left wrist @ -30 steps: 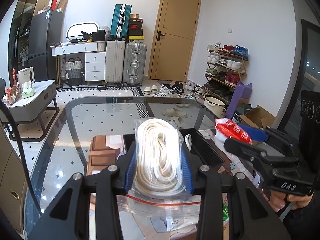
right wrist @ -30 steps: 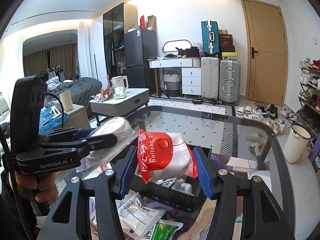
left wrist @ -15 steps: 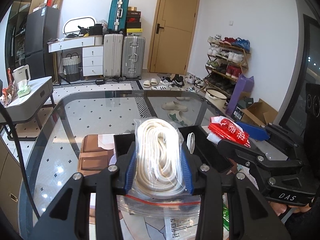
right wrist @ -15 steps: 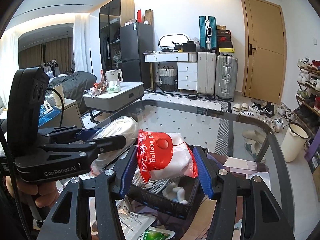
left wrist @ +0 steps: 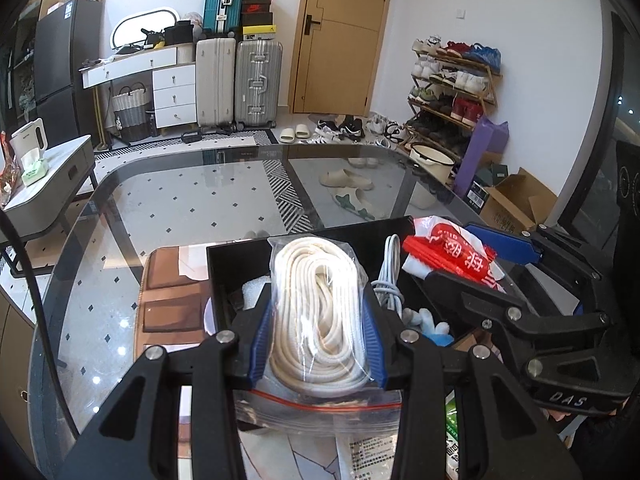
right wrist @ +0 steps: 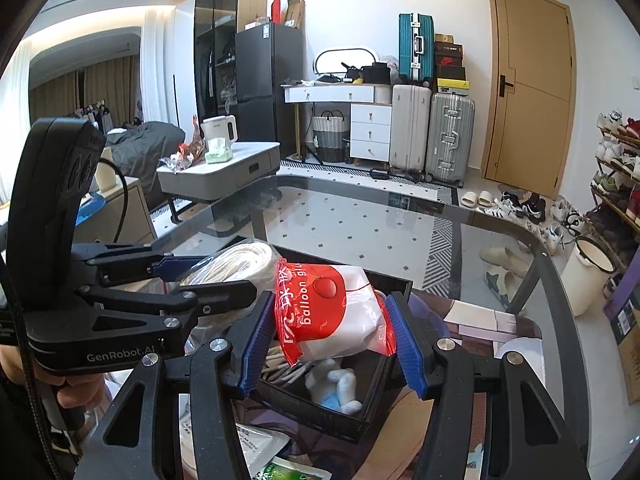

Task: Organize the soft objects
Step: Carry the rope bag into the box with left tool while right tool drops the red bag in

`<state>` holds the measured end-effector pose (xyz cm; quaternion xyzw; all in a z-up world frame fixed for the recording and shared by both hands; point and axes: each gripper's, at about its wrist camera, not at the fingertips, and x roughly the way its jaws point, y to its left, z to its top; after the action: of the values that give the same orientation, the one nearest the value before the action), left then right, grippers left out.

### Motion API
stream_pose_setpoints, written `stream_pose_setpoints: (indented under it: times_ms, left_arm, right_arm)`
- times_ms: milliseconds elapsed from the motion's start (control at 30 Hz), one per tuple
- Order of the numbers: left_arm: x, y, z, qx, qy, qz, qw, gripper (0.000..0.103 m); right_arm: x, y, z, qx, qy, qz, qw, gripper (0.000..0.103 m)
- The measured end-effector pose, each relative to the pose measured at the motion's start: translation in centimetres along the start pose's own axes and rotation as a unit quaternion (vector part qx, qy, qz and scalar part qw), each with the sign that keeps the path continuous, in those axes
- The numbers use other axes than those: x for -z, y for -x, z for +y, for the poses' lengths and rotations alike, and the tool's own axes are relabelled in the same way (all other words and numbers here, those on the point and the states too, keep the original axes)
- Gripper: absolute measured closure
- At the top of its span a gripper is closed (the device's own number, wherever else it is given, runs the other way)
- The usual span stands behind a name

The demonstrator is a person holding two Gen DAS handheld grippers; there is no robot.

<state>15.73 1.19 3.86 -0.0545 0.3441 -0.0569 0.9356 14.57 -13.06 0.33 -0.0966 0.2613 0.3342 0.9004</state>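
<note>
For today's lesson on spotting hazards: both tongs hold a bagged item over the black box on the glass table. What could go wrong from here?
1. The left tongs and right tongs sit close together above the black rectangular box; they may collide.
2. The box already holds a white cable and a white-and-blue plush toy, so the clear zip bag of white rope and the red-and-white balloon-glue packet may pile up and slide out.
</note>
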Motion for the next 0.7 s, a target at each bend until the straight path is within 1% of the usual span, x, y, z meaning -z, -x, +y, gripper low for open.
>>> stream_pose_setpoints:
  times_ms: [167, 400, 700]
  left_arm:
    - [-0.4, -1.3, -0.1, 0.001, -0.005, 0.020, 0.9998, 0.064]
    - [-0.8, -2.4, 0.0, -0.003, -0.011, 0.034, 0.9994, 0.064]
    - [-0.7, -3.2, 0.1, -0.007, -0.015, 0.039, 0.9991, 0.063]
  right_arm:
    - [0.3, -0.9, -0.2, 0.004, 0.008, 0.012, 1.000, 0.046]
    - [0.5, -1.8, -0.8, 0.007, 0.009, 0.022, 1.000, 0.046]
    - [0.6, -2.9, -1.0, 0.007, 0.009, 0.030, 0.999, 0.046]
